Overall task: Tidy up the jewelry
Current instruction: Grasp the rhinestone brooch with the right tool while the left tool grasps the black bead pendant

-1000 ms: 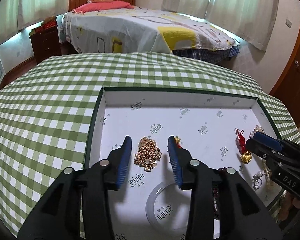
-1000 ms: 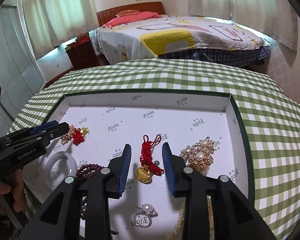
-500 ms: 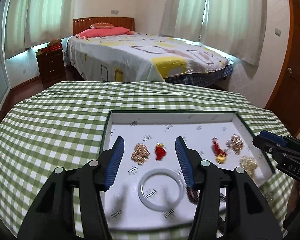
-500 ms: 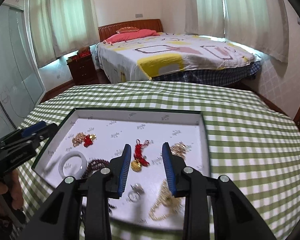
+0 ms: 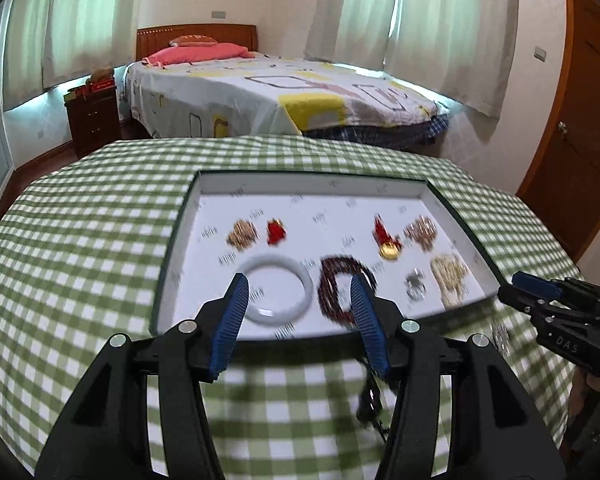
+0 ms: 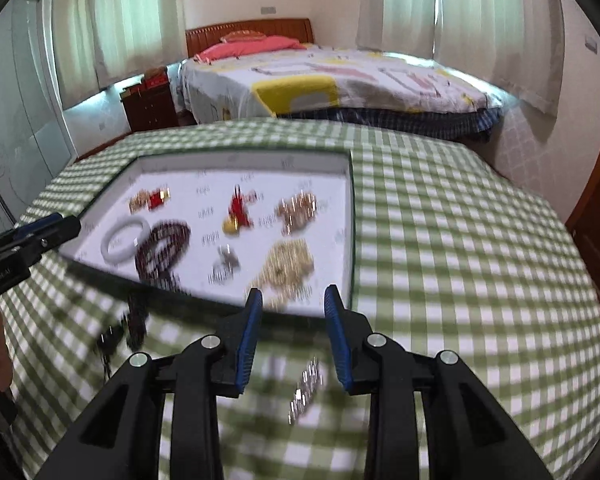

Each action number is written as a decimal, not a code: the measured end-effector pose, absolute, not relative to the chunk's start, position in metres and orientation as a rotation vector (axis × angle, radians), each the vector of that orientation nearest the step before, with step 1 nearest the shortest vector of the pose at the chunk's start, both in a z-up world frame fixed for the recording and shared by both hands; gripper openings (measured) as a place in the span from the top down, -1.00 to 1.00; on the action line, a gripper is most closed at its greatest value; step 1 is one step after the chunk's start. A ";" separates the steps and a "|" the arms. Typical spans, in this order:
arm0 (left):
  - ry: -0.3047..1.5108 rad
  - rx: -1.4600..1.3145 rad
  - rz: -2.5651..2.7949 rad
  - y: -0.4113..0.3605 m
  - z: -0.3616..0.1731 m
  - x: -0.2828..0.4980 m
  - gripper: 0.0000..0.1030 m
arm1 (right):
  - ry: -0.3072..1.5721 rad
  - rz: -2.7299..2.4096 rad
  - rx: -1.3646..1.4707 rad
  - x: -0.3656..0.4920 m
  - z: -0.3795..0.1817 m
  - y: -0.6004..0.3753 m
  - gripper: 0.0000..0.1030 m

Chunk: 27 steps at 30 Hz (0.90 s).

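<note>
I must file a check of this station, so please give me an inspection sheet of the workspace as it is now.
Surface: green checked tablecloth, bare to the right of the tray.
Job's things: white tray holding a white bangle, dark bead bracelet, pale bead necklace, red tassel charm and other small pieces, blurred.
Clutter: silver piece and dark piece on the cloth outside the tray.
Grippers: left gripper and right gripper, both with jaws open and empty.
Cables: nothing seen.
Surroundings: bed, curtains, nightstand, wooden door.
</note>
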<state>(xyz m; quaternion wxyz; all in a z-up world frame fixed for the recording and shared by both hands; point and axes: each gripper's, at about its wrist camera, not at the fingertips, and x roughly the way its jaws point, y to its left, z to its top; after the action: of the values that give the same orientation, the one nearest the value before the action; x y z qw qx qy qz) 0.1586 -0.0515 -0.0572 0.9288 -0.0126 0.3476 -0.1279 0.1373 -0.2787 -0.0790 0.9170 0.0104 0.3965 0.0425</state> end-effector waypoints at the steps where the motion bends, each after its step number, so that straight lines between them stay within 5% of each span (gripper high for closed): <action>1: 0.718 -0.018 -0.266 -0.054 -0.059 0.154 -0.01 | 0.827 0.087 0.021 0.134 -0.083 -0.279 0.36; 11: 0.778 -0.008 -0.271 -0.056 -0.079 0.134 -0.01 | 0.903 0.093 0.025 0.118 -0.111 -0.280 0.36; 20: 0.808 -0.001 -0.290 -0.063 -0.090 0.129 -0.01 | 0.926 0.115 0.005 0.118 -0.115 -0.274 0.74; 27: 0.829 0.010 -0.317 -0.072 -0.097 0.125 -0.01 | 0.919 0.127 -0.026 0.115 -0.112 -0.269 0.76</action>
<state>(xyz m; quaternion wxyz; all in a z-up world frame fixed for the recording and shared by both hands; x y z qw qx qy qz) 0.1249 -0.0722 -0.0971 0.9031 0.0047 0.4010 -0.1533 0.1146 -0.2688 -0.1120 0.8943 -0.0124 0.4430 0.0613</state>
